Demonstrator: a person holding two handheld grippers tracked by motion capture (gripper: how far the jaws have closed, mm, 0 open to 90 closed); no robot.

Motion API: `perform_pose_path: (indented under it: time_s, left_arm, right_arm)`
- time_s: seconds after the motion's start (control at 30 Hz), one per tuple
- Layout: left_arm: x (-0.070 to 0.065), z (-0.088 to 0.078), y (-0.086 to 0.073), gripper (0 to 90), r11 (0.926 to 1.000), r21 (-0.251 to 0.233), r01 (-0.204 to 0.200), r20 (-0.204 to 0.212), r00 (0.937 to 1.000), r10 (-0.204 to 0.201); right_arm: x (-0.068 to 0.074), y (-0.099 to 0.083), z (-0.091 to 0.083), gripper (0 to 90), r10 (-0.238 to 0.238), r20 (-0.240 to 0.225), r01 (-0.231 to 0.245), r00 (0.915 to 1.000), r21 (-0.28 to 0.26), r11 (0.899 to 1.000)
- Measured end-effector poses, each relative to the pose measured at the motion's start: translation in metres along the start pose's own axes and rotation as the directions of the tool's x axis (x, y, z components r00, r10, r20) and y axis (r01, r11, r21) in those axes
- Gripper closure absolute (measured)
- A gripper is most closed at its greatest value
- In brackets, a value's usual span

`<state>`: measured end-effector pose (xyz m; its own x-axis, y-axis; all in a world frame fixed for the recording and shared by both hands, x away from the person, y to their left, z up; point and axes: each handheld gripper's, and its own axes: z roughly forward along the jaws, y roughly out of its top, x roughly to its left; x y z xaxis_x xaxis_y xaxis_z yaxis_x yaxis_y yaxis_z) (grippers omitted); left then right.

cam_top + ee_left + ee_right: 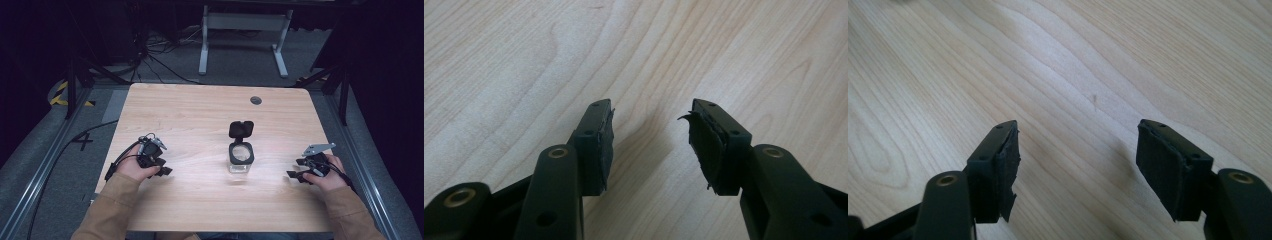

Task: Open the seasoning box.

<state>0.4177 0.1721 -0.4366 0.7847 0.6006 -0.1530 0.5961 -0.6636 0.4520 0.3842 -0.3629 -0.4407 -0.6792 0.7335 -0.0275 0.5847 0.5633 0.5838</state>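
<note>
my left hand-held gripper (161,166) left of the jar (241,159), jaws wide and empty, right hand-held gripper (298,170) on its other side, same deal, jar lid (241,129) flipped up, wood surface (200,110)

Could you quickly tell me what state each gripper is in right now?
Left gripper: open, holding nothing, over bare table.
Right gripper: open, holding nothing.

One clear container (241,159) with one open black flip lid (241,129). Two handheld grippers, left (161,167) and right (298,175). One wooden table (200,115).
</note>
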Motion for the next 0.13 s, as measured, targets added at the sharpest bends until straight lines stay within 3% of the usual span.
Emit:
perform_pose_path:
  time_s: [0.13]
  left_arm:
    - [0.0014,0.0003,0.0018,49.8,0.9991,-0.039,0.013,-0.007,0.9999,-0.014]
  right_arm:
    - [0.003,0.0002,0.0024,34.4,0.02,-0.02,-0.021,0.9996,-0.034,0.999]
